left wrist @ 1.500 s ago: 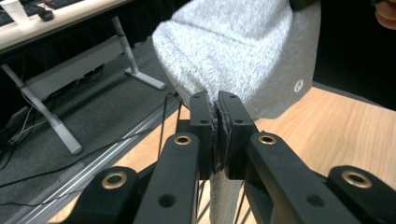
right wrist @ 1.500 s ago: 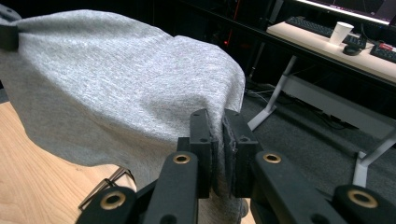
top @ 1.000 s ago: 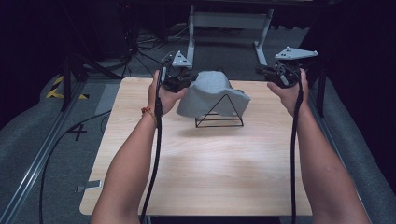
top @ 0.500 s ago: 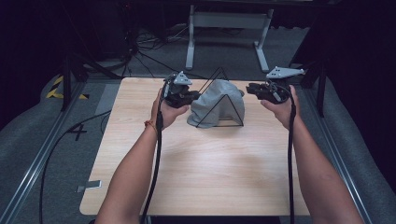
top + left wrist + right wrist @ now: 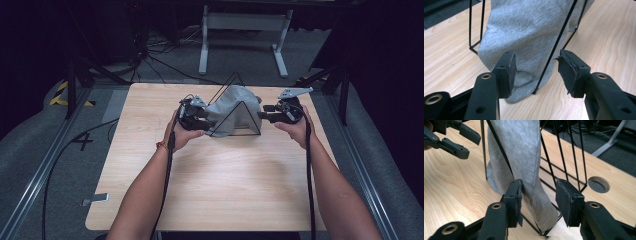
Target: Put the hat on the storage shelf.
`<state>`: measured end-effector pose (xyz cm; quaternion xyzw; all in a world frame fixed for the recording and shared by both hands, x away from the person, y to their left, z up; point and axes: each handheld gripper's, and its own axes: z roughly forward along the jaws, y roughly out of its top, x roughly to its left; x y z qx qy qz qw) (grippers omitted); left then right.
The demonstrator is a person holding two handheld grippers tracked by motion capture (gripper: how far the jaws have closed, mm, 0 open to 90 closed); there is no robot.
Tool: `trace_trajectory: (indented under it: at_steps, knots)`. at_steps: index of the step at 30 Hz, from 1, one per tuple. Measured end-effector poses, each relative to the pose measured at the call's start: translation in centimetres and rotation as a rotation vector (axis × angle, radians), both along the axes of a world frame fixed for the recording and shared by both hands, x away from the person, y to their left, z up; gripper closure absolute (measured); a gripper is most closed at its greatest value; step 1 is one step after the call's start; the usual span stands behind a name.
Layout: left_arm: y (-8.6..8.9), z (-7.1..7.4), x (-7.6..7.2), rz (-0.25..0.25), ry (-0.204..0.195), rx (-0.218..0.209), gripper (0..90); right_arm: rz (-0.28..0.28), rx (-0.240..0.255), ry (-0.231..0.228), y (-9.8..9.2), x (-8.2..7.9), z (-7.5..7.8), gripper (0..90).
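Note:
A grey cloth (image 5: pixel 235 112) hangs draped over a black wire rack (image 5: pixel 239 107) of triangular frames at the table's far middle. My left gripper (image 5: pixel 202 120) is at the rack's left end, open, with the cloth's hanging fold (image 5: pixel 529 50) and one wire (image 5: pixel 556 45) between its jaws. At the rack's right end my right gripper (image 5: pixel 265 116) is open too, a hanging strip of cloth (image 5: pixel 529 165) running down between its jaws. The left gripper (image 5: pixel 461 142) also appears at the top left of the right gripper view.
The light wooden table (image 5: pixel 215 185) has a round hole (image 5: pixel 599 184) beyond the rack. Dark floor with cables and a white stand (image 5: pixel 245 30) lies past the far edge. Metal rails run along both sides.
Both grippers have come down and inward from the rack's far corners to its two ends, closing in on the cloth. The rack and cloth have shifted toward the table's middle and turned.

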<state>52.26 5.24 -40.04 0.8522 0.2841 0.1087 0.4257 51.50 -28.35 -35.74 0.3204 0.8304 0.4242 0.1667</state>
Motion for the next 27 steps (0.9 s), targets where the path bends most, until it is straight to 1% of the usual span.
trace_trajectory:
  at_steps: [1, 2, 3, 4, 5, 6, 7, 8, 10, 11, 12, 13, 14, 15, 17, 18, 19, 20, 21, 22, 23, 24, 25, 26, 27]
  knots:
    - [-0.4, -0.3, 0.1, 0.009, -0.005, 0.008, 53.1, 0.013, -0.004, 0.007, 0.4, 0.1, -0.6, 57.7]
    - [-0.4, -0.3, 0.1, 0.009, -0.005, 0.008, 55.2, 0.013, -0.004, 0.007, 0.4, 0.1, -0.6, 57.7]
    - [-0.4, -0.4, 0.1, 0.002, 0.003, 0.006, 60.0, 0.003, -0.030, 0.018, 0.8, 0.2, -0.9, 63.5]
    - [-0.6, -0.6, 0.2, 0.002, 0.003, 0.008, 63.4, -0.004, -0.042, 0.012, 1.0, 0.2, -1.1, 66.3]
    - [-0.7, -0.8, 0.2, 0.010, 0.004, 0.020, 66.6, -0.012, -0.046, 0.008, 1.2, 0.2, -1.3, 70.2]
    - [-0.7, -0.8, 0.2, 0.010, 0.004, 0.020, 71.4, -0.012, -0.046, 0.007, 1.3, 0.3, -1.5, 75.2]
    - [-0.7, -0.9, 0.3, 0.008, 0.011, 0.027, 71.4, -0.012, -0.046, 0.007, 1.3, 0.3, -1.5, 75.2]
    - [-0.8, -1.2, 0.4, 0.014, 0.007, 0.028, 79.4, -0.007, -0.058, 0.003, 1.6, 0.3, -1.9, 81.5]
    - [-0.9, -1.4, 0.4, 0.022, 0.004, 0.041, 87.2, -0.004, -0.063, -0.004, 1.7, 0.2, -2.1, 85.2]
    - [-0.9, -1.4, 0.4, 0.022, 0.004, 0.041, 89.7, -0.004, -0.059, -0.004, 1.8, 0.2, -2.3, 86.8]
    - [-0.8, -1.5, 0.5, 0.016, 0.013, 0.046, 89.7, -0.004, -0.059, -0.004, 1.8, 0.2, -2.3, 86.8]
    - [-0.7, -1.7, 0.6, 0.034, 0.008, 0.056, 89.9, 0.001, -0.064, -0.006, 2.0, 0.1, -2.5, 87.2]
    - [-0.7, -1.7, 0.6, 0.034, 0.008, 0.056, 89.9, 0.001, -0.064, -0.006, 2.0, 0.1, -2.5, 87.2]
    - [-0.5, -1.9, 0.8, 0.067, 0.011, 0.066, 89.9, -0.008, -0.051, -0.007, 2.0, 0.0, -2.7, 87.2]
    - [0.0, -2.2, 1.0, 0.088, 0.029, 0.048, 89.9, -0.013, -0.042, -0.005, 1.9, -0.1, -3.0, 87.2]
    - [0.0, -2.2, 1.0, 0.088, 0.029, 0.048, 89.9, -0.013, -0.042, -0.005, 1.9, -0.1, -3.0, 87.2]
    - [0.2, -2.3, 0.9, 0.081, 0.027, 0.058, 89.9, -0.017, -0.038, -0.004, 1.8, -0.1, -3.1, 87.2]
    - [0.2, -2.4, 0.7, 0.075, 0.018, 0.049, 89.9, -0.021, -0.036, -0.004, 1.8, -0.2, -3.3, 87.2]
    - [0.1, -2.3, 0.3, 0.046, 0.015, 0.038, 89.6, -0.024, -0.037, -0.003, 1.7, -0.2, -3.5, 87.1]
    - [-0.1, -2.3, -0.3, -0.001, -0.006, 0.050, 86.4, -0.026, -0.034, 0.000, 1.6, -0.4, -3.7, 87.1]
    - [-0.3, -2.2, -0.7, -0.006, -0.027, 0.078, 86.4, -0.024, -0.033, -0.001, 1.6, -0.4, -3.8, 87.2]
    - [-0.3, -2.2, -0.7, -0.006, -0.027, 0.078, 86.5, -0.024, -0.033, -0.001, 1.6, -0.4, -3.8, 87.2]
    - [-0.5, -2.2, -1.1, -0.012, -0.038, 0.078, 86.5, -0.025, -0.027, 0.006, 1.5, -0.4, -3.9, 87.2]
    - [-0.5, -2.2, -1.2, -0.001, -0.047, 0.087, 86.6, -0.025, -0.024, 0.007, 1.6, -0.4, -3.9, 87.2]
    - [-0.4, -2.2, -1.2, -0.002, -0.042, 0.088, 86.6, -0.015, -0.020, 0.011, 1.8, -0.4, -3.9, 87.2]
